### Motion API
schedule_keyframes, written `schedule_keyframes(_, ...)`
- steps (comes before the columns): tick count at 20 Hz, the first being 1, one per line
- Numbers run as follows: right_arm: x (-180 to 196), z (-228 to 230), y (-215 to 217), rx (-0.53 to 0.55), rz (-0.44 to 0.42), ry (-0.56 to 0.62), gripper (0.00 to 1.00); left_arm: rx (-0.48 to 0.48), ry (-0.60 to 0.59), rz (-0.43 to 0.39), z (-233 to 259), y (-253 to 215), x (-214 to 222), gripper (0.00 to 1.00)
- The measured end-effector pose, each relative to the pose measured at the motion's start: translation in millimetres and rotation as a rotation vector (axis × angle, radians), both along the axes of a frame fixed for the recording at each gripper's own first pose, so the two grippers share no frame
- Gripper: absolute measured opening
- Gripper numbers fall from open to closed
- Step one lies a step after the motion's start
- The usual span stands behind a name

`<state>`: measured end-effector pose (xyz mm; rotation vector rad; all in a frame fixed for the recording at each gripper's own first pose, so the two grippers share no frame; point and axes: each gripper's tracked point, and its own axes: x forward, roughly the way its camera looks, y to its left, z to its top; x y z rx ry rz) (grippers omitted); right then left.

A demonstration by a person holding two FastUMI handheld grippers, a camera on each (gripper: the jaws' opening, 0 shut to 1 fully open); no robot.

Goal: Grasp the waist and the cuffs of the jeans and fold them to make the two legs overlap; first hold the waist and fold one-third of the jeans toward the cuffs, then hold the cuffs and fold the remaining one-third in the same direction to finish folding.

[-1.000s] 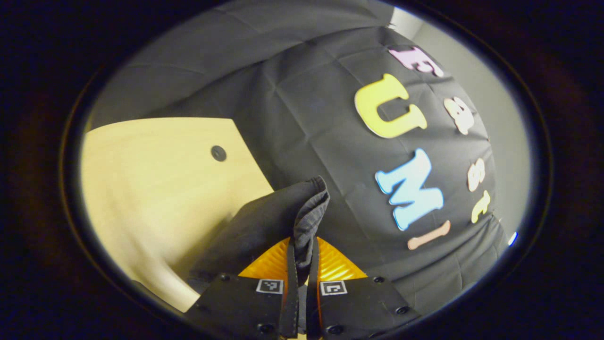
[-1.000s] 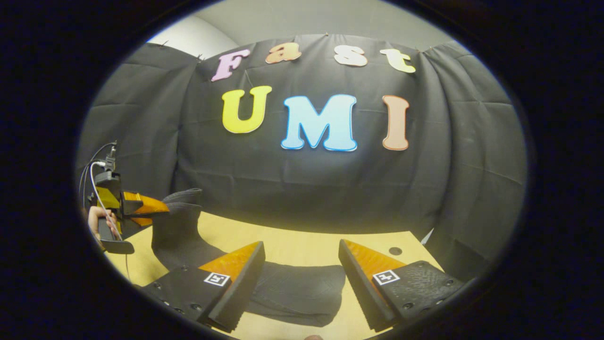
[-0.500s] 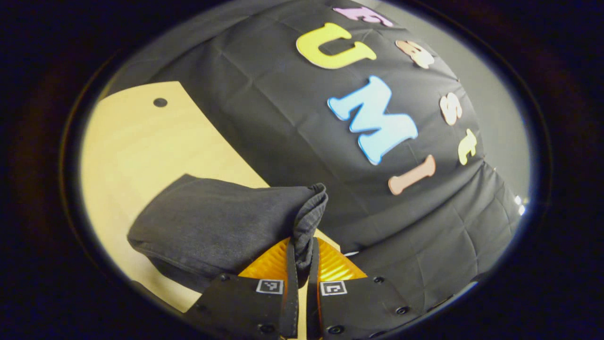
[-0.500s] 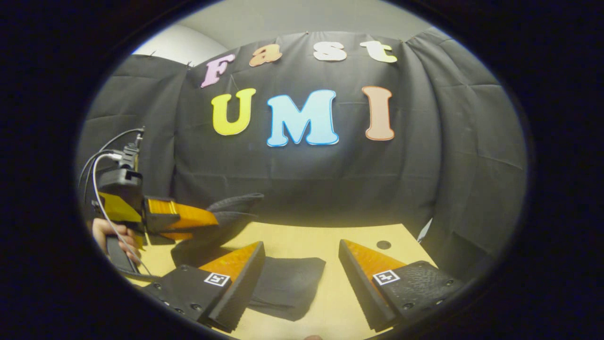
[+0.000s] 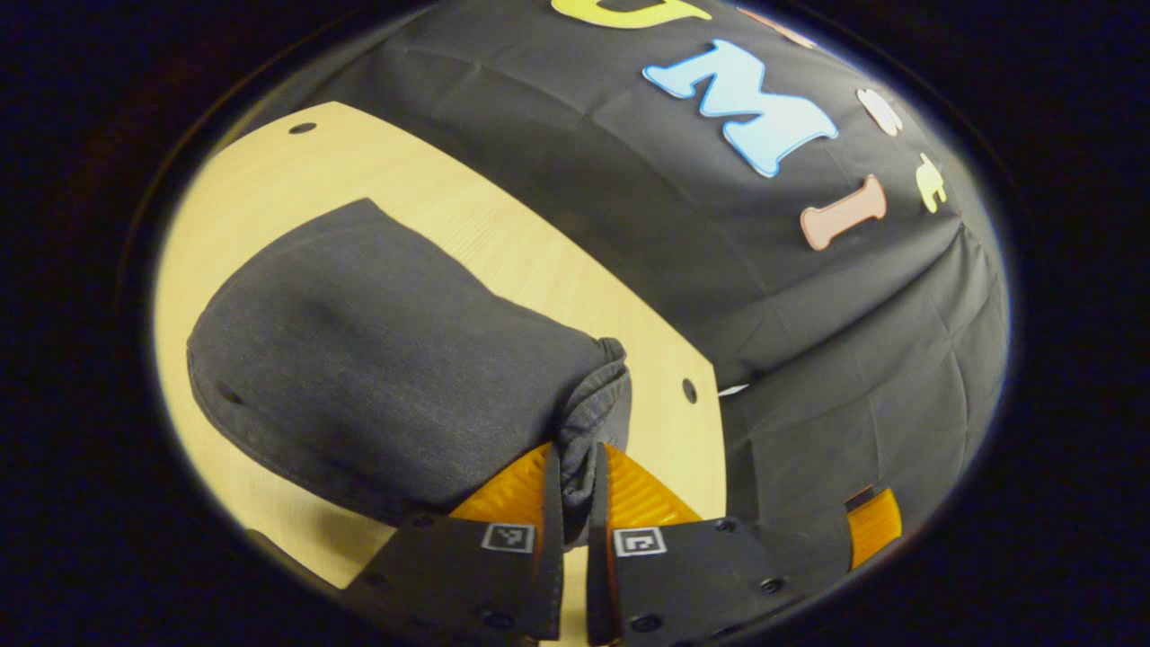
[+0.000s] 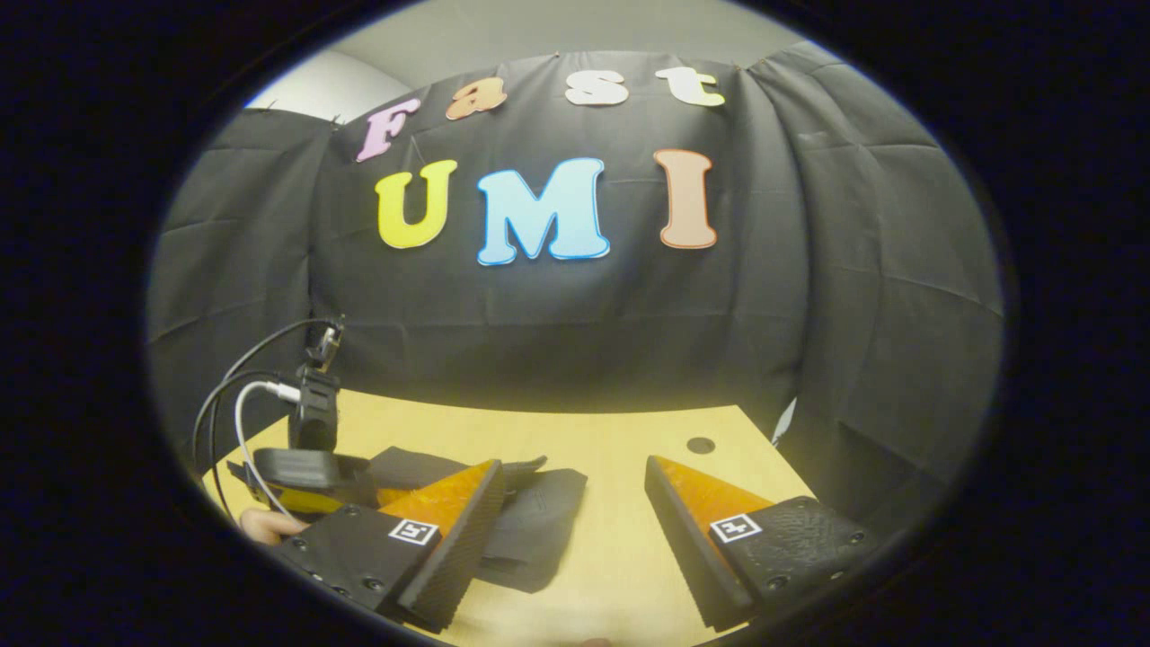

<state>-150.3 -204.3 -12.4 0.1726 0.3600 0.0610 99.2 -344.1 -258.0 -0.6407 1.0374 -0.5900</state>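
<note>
Left gripper (image 5: 572, 467) pinched tight on a bunched edge of the jeans (image 5: 377, 377); whether cuff or waist is hard to tell. Jeans: dark grey denim, folded into a rounded pad, lying on the pale wood table (image 5: 386, 171). Right gripper (image 6: 575, 503) spread wide, holding nothing, above the table beside the jeans (image 6: 539, 512), which its finger partly hides.

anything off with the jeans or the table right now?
Nothing stands out. The left gripper is shut on a bunched edge of the jeans, which lie folded on the table. The right gripper hangs open above the table, holding nothing.
</note>
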Motion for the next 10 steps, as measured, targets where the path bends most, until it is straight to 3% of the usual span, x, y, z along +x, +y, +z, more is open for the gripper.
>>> schedule_keyframes(1, -2, 3, 2, -0.002, 0.001, -0.001, 0.93, 0.017, -0.014, -0.013, -2, 3, -4, 0.27)
schedule_keyframes(2, -3, 4, 1, -0.010, -0.005, -0.002, 0.93, 0.030, -0.033, -0.035, 0, 6, -9, 0.29)
schedule_keyframes(3, -4, 8, 1, -0.015, -0.012, -0.005, 0.94, 0.044, -0.060, -0.066, 4, 3, -18, 0.56)
schedule_keyframes(5, -7, 14, 0, -0.021, -0.028, -0.012, 0.93, 0.091, -0.145, -0.125, 19, 7, -29, 0.81)
schedule_keyframes(6, -9, 17, -1, -0.023, -0.039, -0.016, 0.93, 0.113, -0.196, -0.148, 30, 13, -32, 0.87)
schedule_keyframes(7, -12, 23, -2, -0.021, -0.050, -0.023, 0.93, 0.117, -0.250, -0.174, 48, 18, -35, 0.82)
schedule_keyframes(10, -24, 39, -9, -0.030, -0.095, -0.046, 0.94, 0.082, -0.381, -0.258, 110, 32, -55, 0.82)
